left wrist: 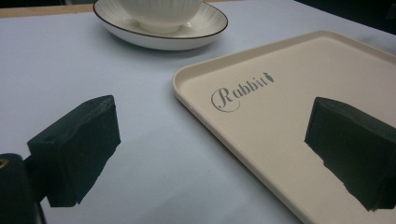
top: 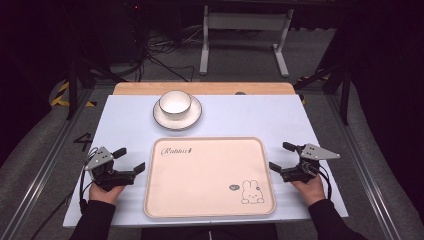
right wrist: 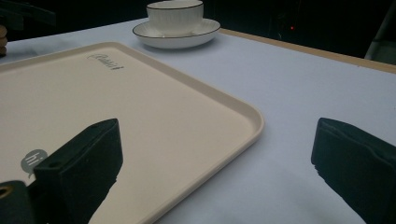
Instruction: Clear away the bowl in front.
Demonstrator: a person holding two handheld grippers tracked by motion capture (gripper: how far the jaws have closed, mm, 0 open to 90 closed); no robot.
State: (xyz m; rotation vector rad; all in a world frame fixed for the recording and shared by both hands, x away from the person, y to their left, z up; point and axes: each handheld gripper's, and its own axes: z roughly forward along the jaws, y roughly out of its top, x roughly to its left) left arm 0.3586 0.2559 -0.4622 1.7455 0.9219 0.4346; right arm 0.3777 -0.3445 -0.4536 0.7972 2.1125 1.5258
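On either side of the tray (top: 210,210) I hold the left gripper (top: 131,159) and right gripper (top: 280,156), jaws apart, gripping nothing.

A recording lab, not a home: beyond the grippers' covered table (top: 125,125) stand a bare metal frame (top: 245,37), tangled floor cables (top: 160,55) and hazard-striped tape (top: 62,95).

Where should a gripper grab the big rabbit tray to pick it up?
Probably the tray by its raised rim, each open gripper from its own side: left gripper, right gripper. It lies flat, so only the thin lip fits between jaws.
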